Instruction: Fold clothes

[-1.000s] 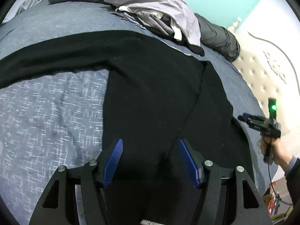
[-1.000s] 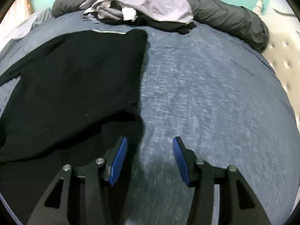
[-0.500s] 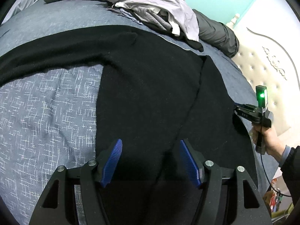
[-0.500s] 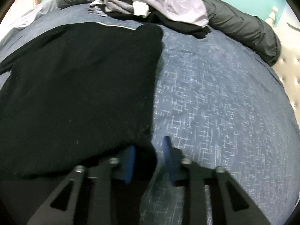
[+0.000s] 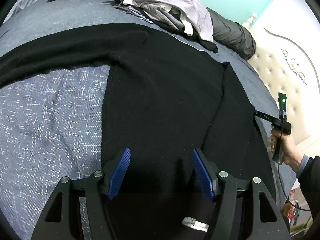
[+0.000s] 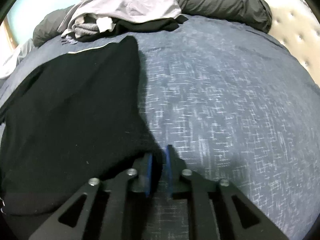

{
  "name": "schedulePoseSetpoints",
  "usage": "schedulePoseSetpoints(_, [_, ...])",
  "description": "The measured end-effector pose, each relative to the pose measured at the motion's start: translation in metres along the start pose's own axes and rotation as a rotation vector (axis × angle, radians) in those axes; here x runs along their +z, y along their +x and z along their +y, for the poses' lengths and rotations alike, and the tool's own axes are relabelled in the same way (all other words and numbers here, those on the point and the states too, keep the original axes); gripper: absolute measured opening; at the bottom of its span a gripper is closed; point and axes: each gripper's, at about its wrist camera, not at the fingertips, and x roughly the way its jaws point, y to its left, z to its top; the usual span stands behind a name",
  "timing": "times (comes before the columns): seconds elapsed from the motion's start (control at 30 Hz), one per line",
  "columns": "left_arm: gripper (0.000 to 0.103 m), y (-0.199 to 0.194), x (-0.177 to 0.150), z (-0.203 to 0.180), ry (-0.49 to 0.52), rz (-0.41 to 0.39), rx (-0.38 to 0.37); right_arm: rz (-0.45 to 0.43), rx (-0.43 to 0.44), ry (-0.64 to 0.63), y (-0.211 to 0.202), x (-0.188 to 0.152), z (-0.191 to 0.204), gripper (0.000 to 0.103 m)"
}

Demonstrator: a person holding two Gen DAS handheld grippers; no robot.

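Black sweater (image 5: 160,92), spread flat on the blue patterned bedspread (image 5: 50,120); 1 sleeve runs out to the left across the cover, and the right side is folded inward along a diagonal crease. In the right wrist view the same garment (image 6: 70,110) fills the left half of the frame, its right edge lying against bare bedspread (image 6: 230,100). Right gripper (image 6: 159,167): the 2 blue-padded fingers are drawn nearly together, pinching the sweater's near right corner between them. This gripper also appears in the left wrist view (image 5: 258,116), held in the person's right hand (image 5: 284,142) at the garment's right edge. Left gripper (image 5: 160,168): fingers spread wide, holding nothing, poised above the sweater's lower middle. Beyond the sweater, a pile of unfolded clothes (image 5: 170,6) rests near the far side, against a dark grey rolled duvet (image 6: 220,2). A tufted cream headboard (image 5: 284,76) stands at right.
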Motion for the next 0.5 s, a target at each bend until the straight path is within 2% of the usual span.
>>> schedulePoseSetpoints(0.17, [0.068, 0.000, 0.003, -0.001, 0.001, 0.000, -0.004, 0.005, 0.037, -0.001, -0.008, -0.001, -0.005, 0.027])
schedulePoseSetpoints(0.27, [0.068, 0.000, 0.005, 0.000, 0.002, -0.003, -0.004, 0.001, 0.073, -0.002, -0.021, -0.003, -0.017, 0.028])
schedulePoseSetpoints(0.47, [0.068, 0.001, 0.008, 0.001, 0.013, -0.002, 0.006, -0.013, 0.079, 0.005, -0.009, 0.040, 0.001, 0.030])
schedulePoseSetpoints(0.5, [0.068, 0.002, 0.008, 0.002, 0.012, -0.002, 0.008, -0.016, 0.080, 0.007, -0.007, 0.048, 0.004, 0.039])
